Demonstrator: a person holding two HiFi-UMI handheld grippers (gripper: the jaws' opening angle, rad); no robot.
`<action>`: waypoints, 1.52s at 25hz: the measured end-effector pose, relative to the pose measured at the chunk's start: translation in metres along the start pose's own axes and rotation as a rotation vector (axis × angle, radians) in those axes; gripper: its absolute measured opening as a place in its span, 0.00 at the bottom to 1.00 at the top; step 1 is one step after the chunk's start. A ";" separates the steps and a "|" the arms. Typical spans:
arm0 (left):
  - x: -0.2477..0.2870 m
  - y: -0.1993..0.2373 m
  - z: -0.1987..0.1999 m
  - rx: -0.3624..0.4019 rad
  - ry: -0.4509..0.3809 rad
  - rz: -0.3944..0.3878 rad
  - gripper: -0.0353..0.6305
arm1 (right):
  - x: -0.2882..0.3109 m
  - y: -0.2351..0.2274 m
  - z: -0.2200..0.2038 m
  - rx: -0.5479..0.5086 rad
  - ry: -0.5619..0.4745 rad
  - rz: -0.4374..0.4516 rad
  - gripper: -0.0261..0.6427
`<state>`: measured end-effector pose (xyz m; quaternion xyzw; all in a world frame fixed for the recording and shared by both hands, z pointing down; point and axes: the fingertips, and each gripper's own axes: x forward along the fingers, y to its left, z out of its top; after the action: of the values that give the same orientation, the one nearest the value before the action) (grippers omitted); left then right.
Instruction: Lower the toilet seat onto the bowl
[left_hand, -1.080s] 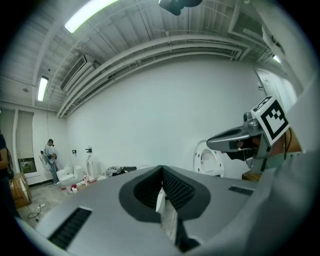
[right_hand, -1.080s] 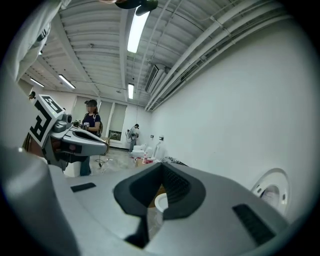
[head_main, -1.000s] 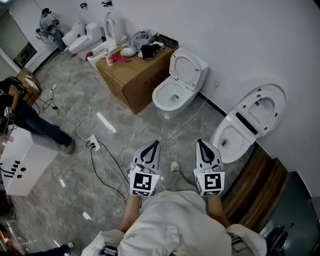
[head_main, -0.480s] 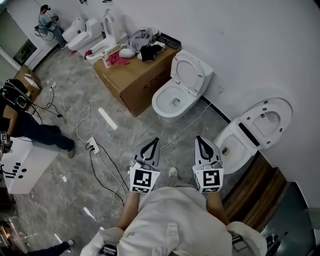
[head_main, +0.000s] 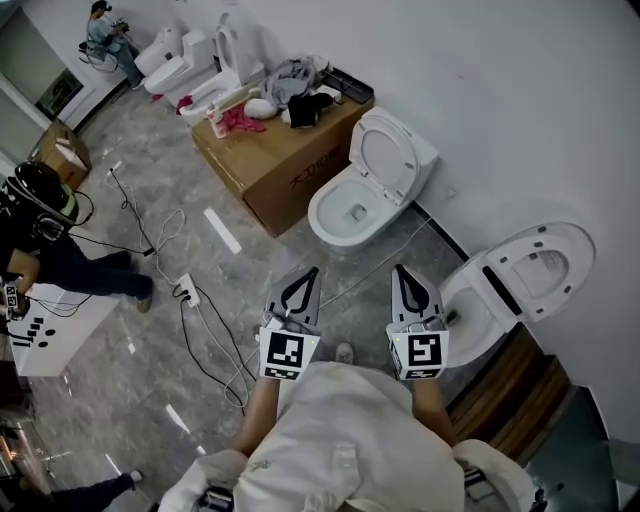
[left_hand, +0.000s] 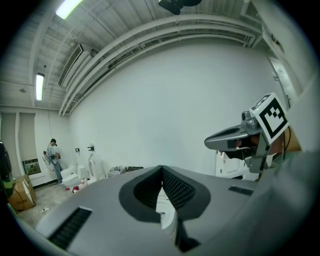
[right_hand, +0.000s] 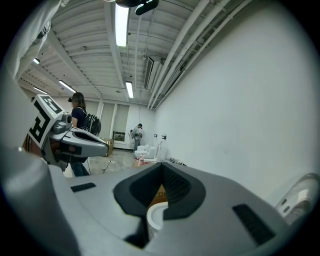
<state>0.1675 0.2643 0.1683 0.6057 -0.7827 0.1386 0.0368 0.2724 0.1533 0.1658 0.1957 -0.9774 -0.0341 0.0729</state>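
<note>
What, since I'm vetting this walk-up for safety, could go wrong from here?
The power strip and cables lie loose near the person's shoe: a trip risk. Both the toilet ahead and the toilet at right stand open, so the wrong seat might get lowered.

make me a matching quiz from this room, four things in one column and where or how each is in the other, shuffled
1. white ceramic toilet beside the box
2. brown cardboard box
3. white power strip
4. left gripper

A. on the grey floor, cables attached
B. fingers shut, holding nothing
C. seat raised
D. clothes piled on top

Pairs: 1-C, 2-D, 3-A, 4-B
</note>
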 end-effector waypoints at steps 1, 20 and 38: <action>0.004 0.002 0.000 -0.001 0.000 0.002 0.07 | 0.005 -0.002 0.000 -0.001 -0.001 0.002 0.05; 0.145 0.099 -0.010 0.003 0.011 -0.097 0.07 | 0.162 -0.043 -0.001 0.010 0.052 -0.076 0.05; 0.290 0.201 -0.023 -0.010 -0.030 -0.308 0.07 | 0.310 -0.073 -0.012 -0.041 0.135 -0.222 0.05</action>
<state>-0.1035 0.0443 0.2210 0.7204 -0.6816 0.1185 0.0491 0.0191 -0.0343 0.2105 0.3030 -0.9416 -0.0487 0.1382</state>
